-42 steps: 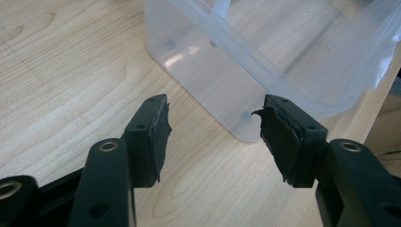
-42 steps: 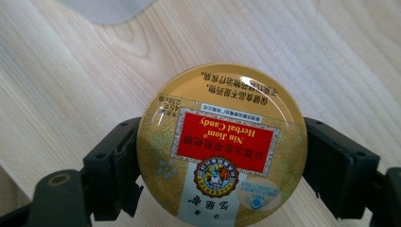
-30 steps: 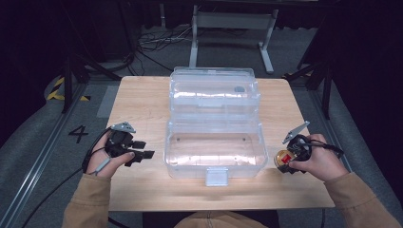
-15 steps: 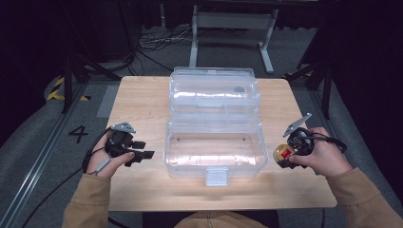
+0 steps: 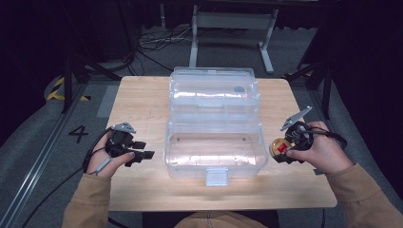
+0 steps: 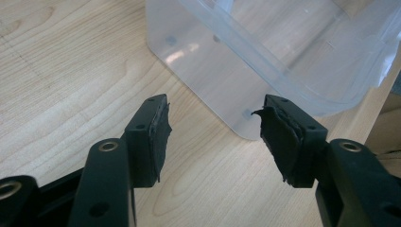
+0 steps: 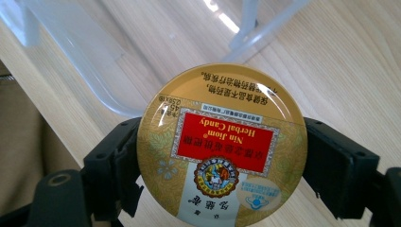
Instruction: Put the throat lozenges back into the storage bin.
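We hold our left tongs (image 5: 140,155) with jaws spread apart, low at our left; our right tongs (image 5: 280,150) are clamped tight at our right.

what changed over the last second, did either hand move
The right claw, shut on the round candy tin, lifted and edged away from the person, up along the open clear box; its grip on the tin did not change. The left claw stayed open and parked on the table left of the box, which did not shift.

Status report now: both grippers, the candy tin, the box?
Left gripper open, empty. Right gripper shut on candy tin, beside open clear box. Nothing between them.
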`<state>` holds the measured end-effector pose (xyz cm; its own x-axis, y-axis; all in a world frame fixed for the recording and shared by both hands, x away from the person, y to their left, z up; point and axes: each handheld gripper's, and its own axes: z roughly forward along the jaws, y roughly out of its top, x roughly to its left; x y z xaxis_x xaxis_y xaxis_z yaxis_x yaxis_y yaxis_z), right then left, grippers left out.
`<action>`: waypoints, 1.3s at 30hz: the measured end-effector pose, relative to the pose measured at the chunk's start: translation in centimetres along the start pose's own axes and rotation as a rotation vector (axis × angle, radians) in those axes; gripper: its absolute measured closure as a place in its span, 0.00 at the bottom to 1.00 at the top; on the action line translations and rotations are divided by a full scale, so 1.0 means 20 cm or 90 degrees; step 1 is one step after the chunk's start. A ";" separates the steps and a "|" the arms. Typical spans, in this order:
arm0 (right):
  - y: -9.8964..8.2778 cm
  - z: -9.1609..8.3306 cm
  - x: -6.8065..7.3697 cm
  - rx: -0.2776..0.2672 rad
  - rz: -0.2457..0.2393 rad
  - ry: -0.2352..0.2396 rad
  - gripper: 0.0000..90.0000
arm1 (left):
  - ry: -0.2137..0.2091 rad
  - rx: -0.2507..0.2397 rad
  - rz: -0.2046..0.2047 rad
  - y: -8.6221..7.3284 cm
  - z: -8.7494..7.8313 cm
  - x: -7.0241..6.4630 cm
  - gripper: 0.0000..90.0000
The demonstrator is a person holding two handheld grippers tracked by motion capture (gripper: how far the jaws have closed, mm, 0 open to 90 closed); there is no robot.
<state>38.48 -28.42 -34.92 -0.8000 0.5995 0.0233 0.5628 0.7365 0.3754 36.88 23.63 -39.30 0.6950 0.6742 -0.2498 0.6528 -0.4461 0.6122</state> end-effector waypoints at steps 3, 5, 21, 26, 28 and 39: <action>0.03 -0.01 0.01 0.000 -0.009 -0.003 0.22 | -0.001 -0.001 -0.002 0.00 0.00 0.00 0.48; 0.05 -0.01 0.03 -0.002 -0.014 -0.002 0.22 | 0.000 -0.001 -0.001 0.00 0.00 0.00 0.48; 0.19 0.04 0.09 -0.021 -0.051 0.007 0.23 | -0.001 -0.002 -0.003 -0.01 -0.01 0.01 0.48; 0.21 0.07 0.10 -0.031 -0.049 0.004 0.23 | 0.000 -0.003 -0.004 -0.01 -0.01 0.01 0.48; 0.23 0.08 0.10 -0.032 -0.042 0.000 0.23 | 0.000 -0.003 -0.002 -0.01 -0.01 0.01 0.48; 0.27 0.14 0.12 -0.024 -0.036 0.008 0.23 | -0.001 -0.001 -0.004 -0.01 -0.01 0.01 0.48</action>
<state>40.10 -22.08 -35.49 -0.8336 0.5523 0.0129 0.5080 0.7571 0.4109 36.92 23.97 -39.34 0.6915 0.6761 -0.2544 0.6566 -0.4416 0.6114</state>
